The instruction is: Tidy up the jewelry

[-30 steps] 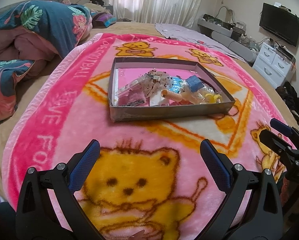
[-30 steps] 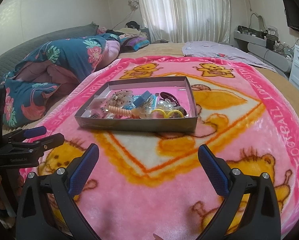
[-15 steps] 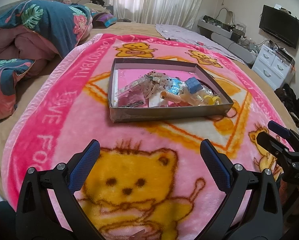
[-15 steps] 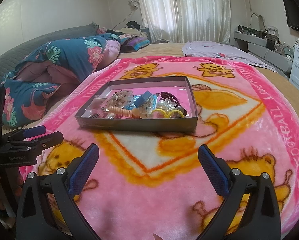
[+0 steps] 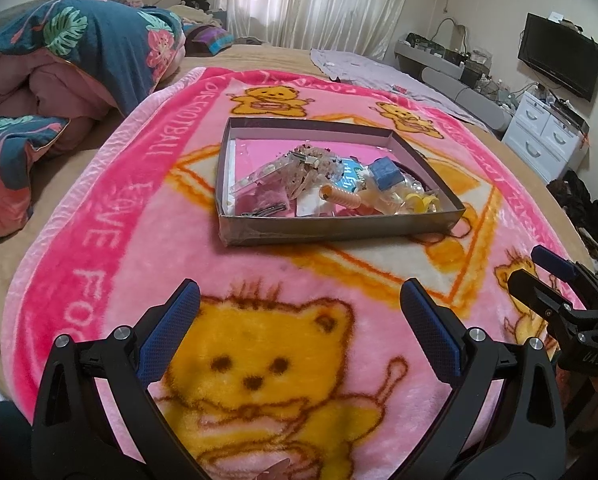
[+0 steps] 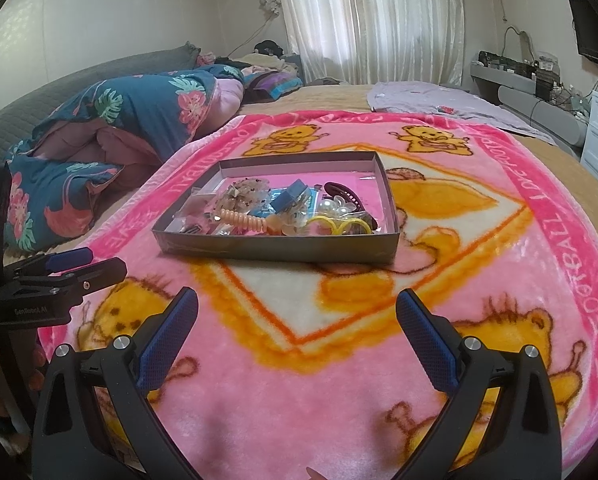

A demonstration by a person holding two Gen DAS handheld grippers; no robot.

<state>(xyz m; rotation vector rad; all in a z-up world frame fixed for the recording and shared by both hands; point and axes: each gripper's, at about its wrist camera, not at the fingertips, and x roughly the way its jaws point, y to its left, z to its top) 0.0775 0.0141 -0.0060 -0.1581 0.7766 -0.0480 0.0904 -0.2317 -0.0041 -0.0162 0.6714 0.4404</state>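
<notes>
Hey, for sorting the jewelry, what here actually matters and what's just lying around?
For the job: grey tray, pearl beads, yellow hair ties, blue box, coiled peach tie.
Lying about: bear blanket, floral duvet, lilac cloth, TV.

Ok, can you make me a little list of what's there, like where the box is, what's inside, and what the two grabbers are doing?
surface: pink bear blanket spread on a bed
box: shallow grey box lying flat on the blanket, no lid on it
inside the box: jumbled jewelry and hair things, a small blue box, white pearls, yellow hair ties
left gripper: jaws open, empty, short of the box
right gripper: jaws open, empty, short of the box
sorting: not yet begun
</notes>
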